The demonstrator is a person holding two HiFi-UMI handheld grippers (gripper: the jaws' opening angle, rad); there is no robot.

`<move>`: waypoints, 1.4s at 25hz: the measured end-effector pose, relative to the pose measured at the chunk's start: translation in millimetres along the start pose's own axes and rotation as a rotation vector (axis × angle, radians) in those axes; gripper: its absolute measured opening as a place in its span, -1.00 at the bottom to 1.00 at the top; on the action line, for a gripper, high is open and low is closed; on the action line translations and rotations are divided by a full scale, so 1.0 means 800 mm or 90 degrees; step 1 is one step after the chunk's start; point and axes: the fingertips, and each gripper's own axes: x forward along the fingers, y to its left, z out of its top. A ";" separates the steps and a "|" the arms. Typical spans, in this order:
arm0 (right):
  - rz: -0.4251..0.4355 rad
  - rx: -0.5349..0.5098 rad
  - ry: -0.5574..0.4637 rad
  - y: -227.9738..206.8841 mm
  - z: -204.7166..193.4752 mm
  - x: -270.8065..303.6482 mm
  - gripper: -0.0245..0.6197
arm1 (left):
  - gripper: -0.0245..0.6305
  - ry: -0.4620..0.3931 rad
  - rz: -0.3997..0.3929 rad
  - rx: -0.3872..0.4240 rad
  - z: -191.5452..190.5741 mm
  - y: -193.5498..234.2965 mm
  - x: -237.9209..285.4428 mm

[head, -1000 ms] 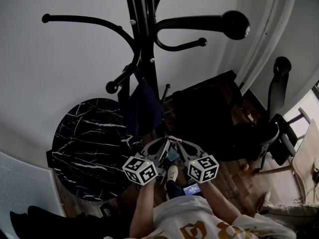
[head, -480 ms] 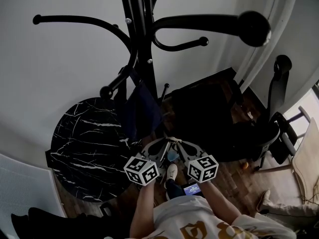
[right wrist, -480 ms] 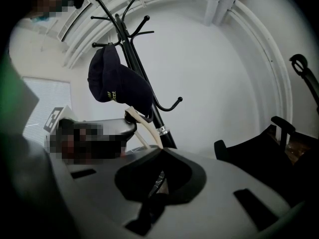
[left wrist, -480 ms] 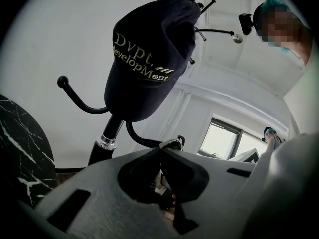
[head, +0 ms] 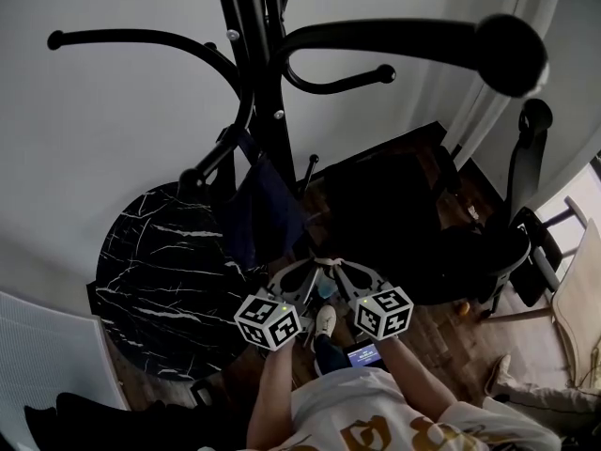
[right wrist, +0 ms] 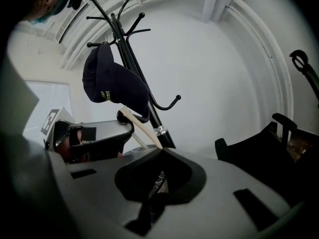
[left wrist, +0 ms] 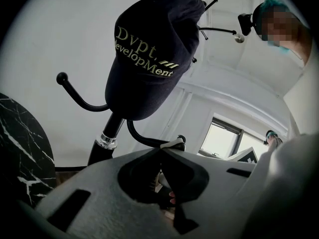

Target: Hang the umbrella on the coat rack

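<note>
- left gripper (left wrist: 160, 152) and right gripper (right wrist: 162, 152), both clenched on nothing, held side by side below the coat rack (head: 266, 73).
- navy cap (left wrist: 149, 54) hangs on the rack; the umbrella cannot be made out.

One coat rack (head: 268, 83), one cap (left wrist: 149, 54), two tools (head: 313, 269) (head: 338, 269).

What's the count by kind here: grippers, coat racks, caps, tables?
grippers: 2 (left gripper, right gripper)
coat rack: 1
cap: 1
table: 1
Total: 5
</note>
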 end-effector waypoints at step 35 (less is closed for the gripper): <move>0.004 0.026 0.033 0.003 -0.020 0.010 -0.89 | -0.86 0.033 0.013 -0.044 -0.014 0.011 -0.004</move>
